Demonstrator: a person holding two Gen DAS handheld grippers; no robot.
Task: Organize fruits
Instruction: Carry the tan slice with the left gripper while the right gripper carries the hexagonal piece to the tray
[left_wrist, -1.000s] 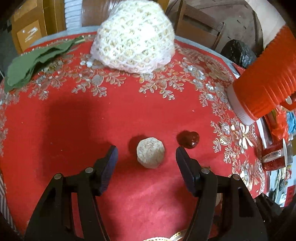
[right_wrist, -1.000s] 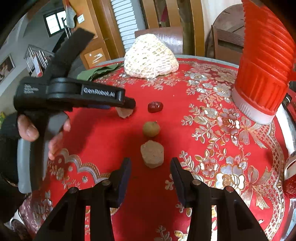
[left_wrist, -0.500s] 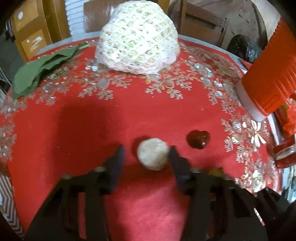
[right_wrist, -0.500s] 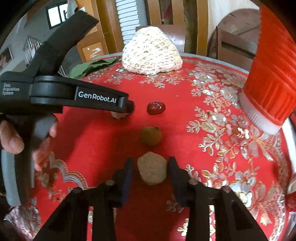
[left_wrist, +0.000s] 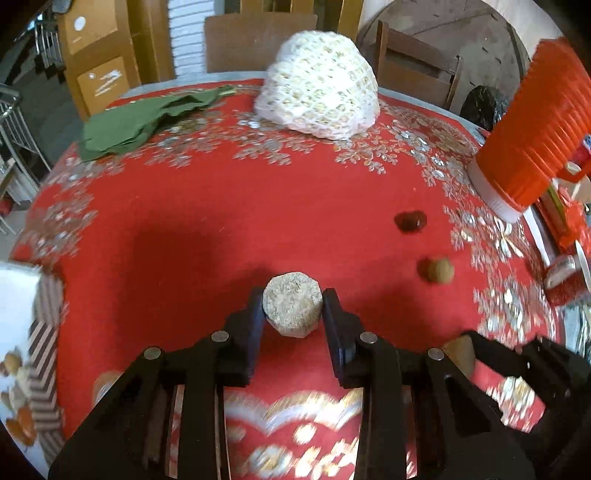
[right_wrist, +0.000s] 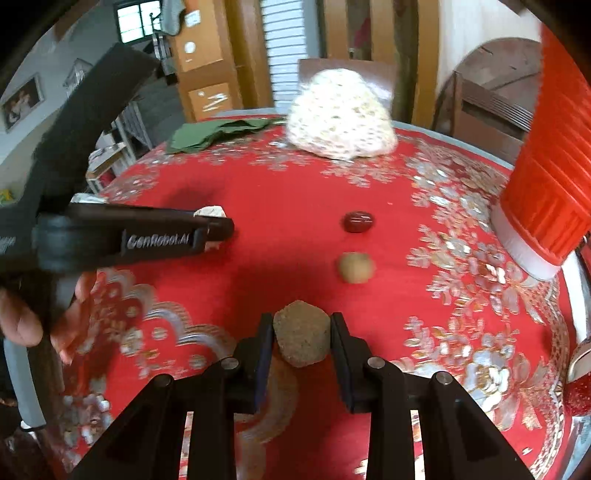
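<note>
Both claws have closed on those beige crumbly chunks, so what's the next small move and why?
Probably lift both straight up. The left claw pinches one beige faceted chunk and the right claw another, both still low over the red embroidered tablecloth; the round tan fruit sits just ahead.

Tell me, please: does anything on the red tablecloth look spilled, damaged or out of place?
Nothing stands out. The red date and the round brown fruit lie loose and whole on the tablecloth; nothing looks spilled.
</note>
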